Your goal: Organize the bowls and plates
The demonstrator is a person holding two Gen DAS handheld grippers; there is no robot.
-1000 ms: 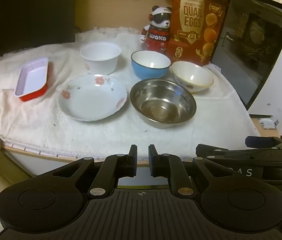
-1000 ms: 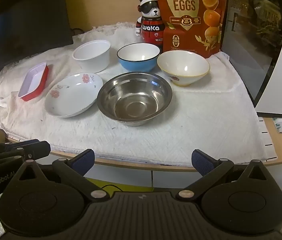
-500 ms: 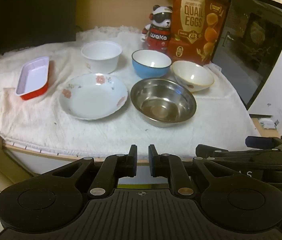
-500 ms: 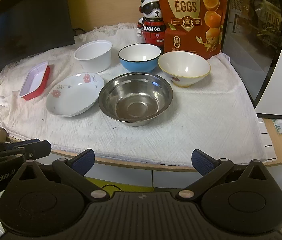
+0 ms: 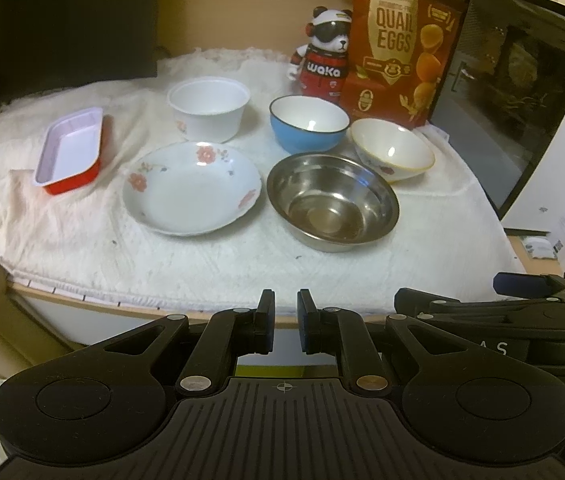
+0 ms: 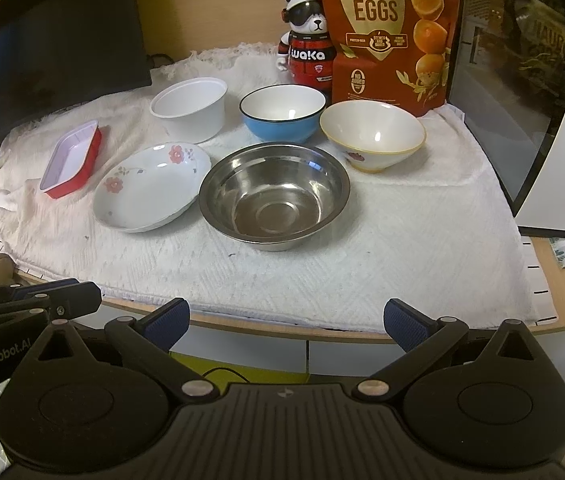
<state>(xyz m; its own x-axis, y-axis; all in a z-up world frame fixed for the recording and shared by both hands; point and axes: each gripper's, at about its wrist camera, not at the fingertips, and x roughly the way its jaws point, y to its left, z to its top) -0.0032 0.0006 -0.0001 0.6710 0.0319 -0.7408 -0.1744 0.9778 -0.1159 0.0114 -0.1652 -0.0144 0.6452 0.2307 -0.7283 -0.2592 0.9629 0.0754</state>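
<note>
Both grippers hover off the near edge of the counter [image 6: 562, 280], holding nothing.

The left gripper [image 5: 285, 322] has its fingers nearly together; the right gripper [image 6: 286, 320] has them wide apart. On the white cloth [image 6: 362, 248] the steel bowl [image 6: 274, 194] touches the flowered plate [image 6: 150, 186]; behind stand a white tub [image 6: 190, 108], a blue bowl [image 6: 282, 118], and a cream bowl [image 6: 372, 136]. A red baking dish [image 6: 72, 162] lies at far left.

A pale wooden table [image 6: 562, 316] covered by a white textured cloth [image 6: 382, 248] stands against a beige wall [image 6: 218, 4], with a dark flat monitor [image 6: 62, 52] at the back left.
</note>
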